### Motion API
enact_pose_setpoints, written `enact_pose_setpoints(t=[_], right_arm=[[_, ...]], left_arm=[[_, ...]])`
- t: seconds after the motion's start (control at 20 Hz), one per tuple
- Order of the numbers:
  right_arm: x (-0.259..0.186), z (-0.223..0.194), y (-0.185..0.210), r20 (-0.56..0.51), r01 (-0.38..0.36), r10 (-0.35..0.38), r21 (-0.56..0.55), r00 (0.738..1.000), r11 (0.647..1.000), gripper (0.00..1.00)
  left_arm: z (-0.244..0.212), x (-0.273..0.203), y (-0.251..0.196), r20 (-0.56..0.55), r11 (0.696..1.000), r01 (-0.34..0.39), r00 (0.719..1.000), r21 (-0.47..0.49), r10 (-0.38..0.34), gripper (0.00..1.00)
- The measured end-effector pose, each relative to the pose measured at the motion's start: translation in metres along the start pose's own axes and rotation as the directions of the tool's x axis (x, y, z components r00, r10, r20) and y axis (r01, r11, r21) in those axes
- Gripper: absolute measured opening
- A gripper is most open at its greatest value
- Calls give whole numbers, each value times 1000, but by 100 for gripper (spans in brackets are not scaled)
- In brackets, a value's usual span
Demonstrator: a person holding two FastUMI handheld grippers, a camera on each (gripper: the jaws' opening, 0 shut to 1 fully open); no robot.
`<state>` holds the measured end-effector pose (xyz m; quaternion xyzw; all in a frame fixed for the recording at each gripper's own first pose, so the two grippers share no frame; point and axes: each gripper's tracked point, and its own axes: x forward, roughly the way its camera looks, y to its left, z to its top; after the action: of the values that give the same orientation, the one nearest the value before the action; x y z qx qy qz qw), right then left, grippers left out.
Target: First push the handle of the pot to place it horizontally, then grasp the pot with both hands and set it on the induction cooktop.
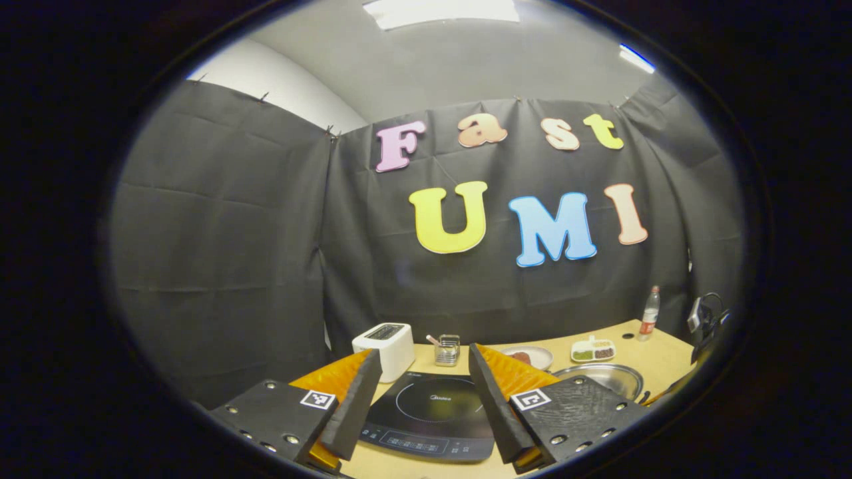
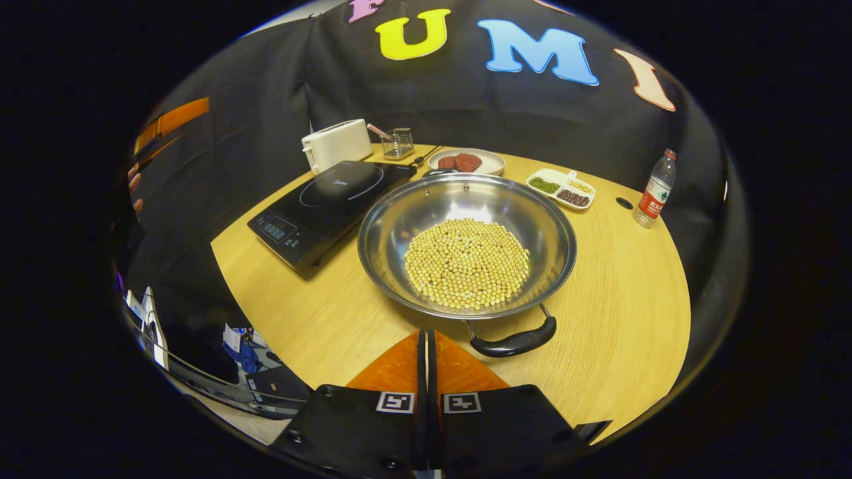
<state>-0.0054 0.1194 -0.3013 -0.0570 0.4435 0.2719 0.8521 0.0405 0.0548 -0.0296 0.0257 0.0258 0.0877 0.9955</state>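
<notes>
The right gripper hangs over the worktop with its fingers pressed together, holding nothing. Just ahead of its tips lies the pot's black handle, slightly to the right, and beyond it the wide steel pot with a bed of yellow beans. To the pot's left sits the induction cooktop, close beside the rim. Farther off stand a white toaster, a small wire rack, a plate with something reddish, a divided dish, and a bottle far right.

The left gripper is spread wide and empty, the cooktop framed between its fingers, the pot off to its right.
</notes>
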Motion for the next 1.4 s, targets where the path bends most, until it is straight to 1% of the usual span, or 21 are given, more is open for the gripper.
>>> enact_pose_setpoints(t=[0.05,0.1,0.15,0.2,0.25,0.3,0.4,0.7,0.9,1.0,1.1,1.2,1.25,1.3,1.35,1.4], right_arm=[[3,-1,-4,-14,2,-2,-2,1000,1000,2],[6,-3,-8,-23,1,-1,-1,1000,1000,0],[7,-3,-12,-34,3,-3,-1,999,1000,2],[9,-6,-18,-45,14,-14,-3,999,1000,0],[6,-6,-20,-49,9,-8,4,999,1000,2],[9,-6,-21,-48,10,-9,10,999,1000,2],[7,-7,-28,-49,23,-23,0,999,1000,2],[9,-9,-53,-66,61,-62,-9,996,998,2],[11,-6,-75,-67,103,-103,-4,992,995,2],[11,-3,-87,-64,119,-120,-9,991,993,2],[13,0,-99,-63,136,-136,-11,989,991,2],[14,2,-110,-63,146,-147,-7,987,989,2],[15,4,-115,-63,151,-151,-6,987,989,2],[16,4,-120,-65,155,-155,-4,986,988,2],[18,6,-125,-64,159,-159,0,985,987,2],[18,7,-129,-63,164,-164,3,985,986,0]], left_arm=[[2,2,-3,3,1000,-2,1000,4,2,77],[2,5,-7,3,1000,-4,1000,5,4,80],[1,6,-10,-1,1000,-3,1000,2,3,77],[-2,8,-14,-5,1000,0,1000,-2,0,77],[-3,9,-18,-8,1000,5,1000,-4,-5,80],[-4,11,-22,-10,1000,9,1000,-2,-9,80],[-4,14,-29,-9,1000,16,1000,4,-16,78],[-5,24,-46,-7,999,36,999,-6,-36,77],[-8,28,-55,-12,999,43,999,-3,-43,77],[-9,30,-61,-18,999,47,999,-5,-47,80],[-7,32,-67,-16,999,51,999,0,-51,80],[-9,34,-72,-16,998,55,998,7,-55,80],[-10,34,-75,-17,998,56,998,9,-56,77],[-10,36,-78,-19,998,56,998,9,-56,77],[-11,37,-81,-23,998,57,998,8,-56,80],[-13,39,-83,-25,998,57,998,9,-56,80]])
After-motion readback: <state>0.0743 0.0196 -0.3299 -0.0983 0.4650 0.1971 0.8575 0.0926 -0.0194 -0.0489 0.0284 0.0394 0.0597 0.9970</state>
